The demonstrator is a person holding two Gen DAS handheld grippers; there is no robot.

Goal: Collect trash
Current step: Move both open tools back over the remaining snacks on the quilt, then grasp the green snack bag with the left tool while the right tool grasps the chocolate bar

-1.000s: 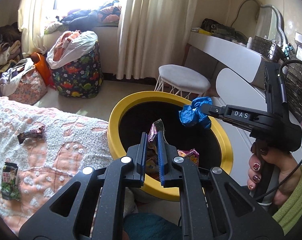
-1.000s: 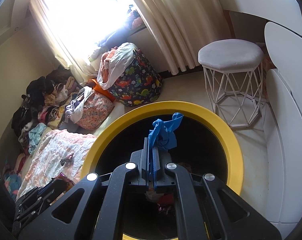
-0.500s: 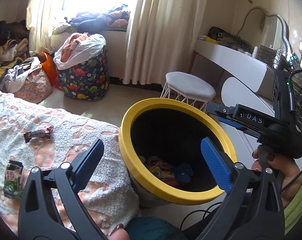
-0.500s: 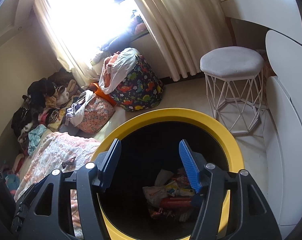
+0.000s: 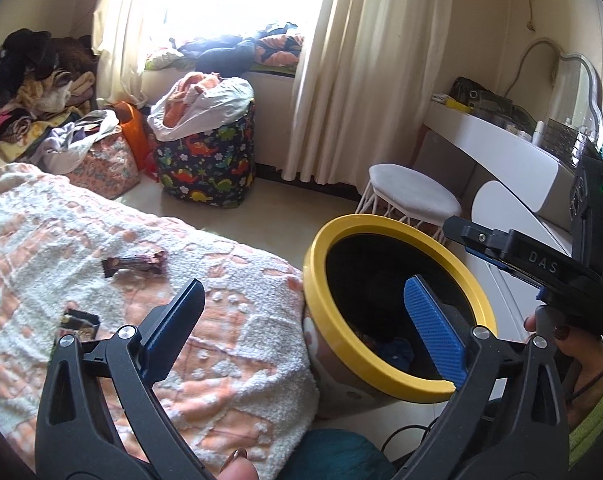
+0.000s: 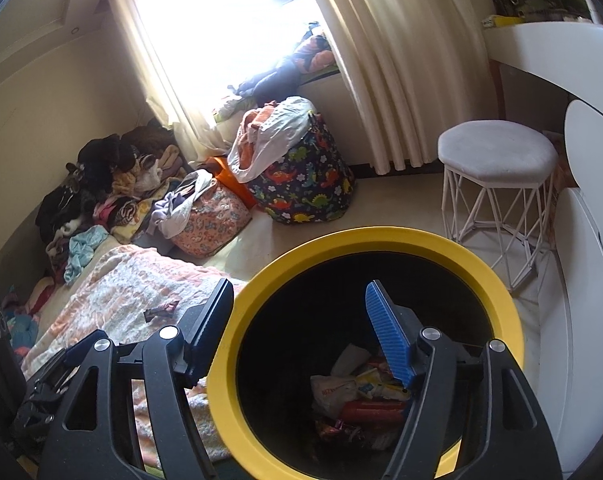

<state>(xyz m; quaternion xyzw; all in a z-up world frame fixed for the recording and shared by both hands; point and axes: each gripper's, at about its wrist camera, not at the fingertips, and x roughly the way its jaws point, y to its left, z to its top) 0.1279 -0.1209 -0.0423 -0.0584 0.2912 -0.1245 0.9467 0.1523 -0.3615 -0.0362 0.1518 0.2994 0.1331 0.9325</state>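
A yellow-rimmed bin (image 5: 381, 222) stands on the floor against the bed's corner. Wrappers and a blue crumpled piece (image 5: 397, 350) lie at its bottom. My left gripper (image 5: 301, 292) is wide open and empty, one finger over the blanket and one over the bin's mouth. My right gripper (image 6: 300, 292) hangs over the bin (image 6: 381, 236), its jaws opening with nothing between them; the trash pile (image 6: 361, 388) lies below. From the left wrist view, the right gripper (image 5: 455, 228) reaches over the far rim. A brown wrapper (image 5: 135, 266) and a dark packet (image 5: 79, 322) lie on the blanket.
A peach-and-white blanket (image 5: 241, 360) covers the bed at left. A white stool (image 6: 497, 152) and a white dressing table (image 5: 501, 148) stand right of the bin. A dinosaur-print hamper (image 5: 205, 168), a floral bag (image 5: 101, 164) and piled clothes (image 6: 101, 184) sit under the window.
Both grippers opened: the left let go of a wrapper, the right a blue crumpled piece, and both now lie in the bin. The left gripper has swung left toward the bed.
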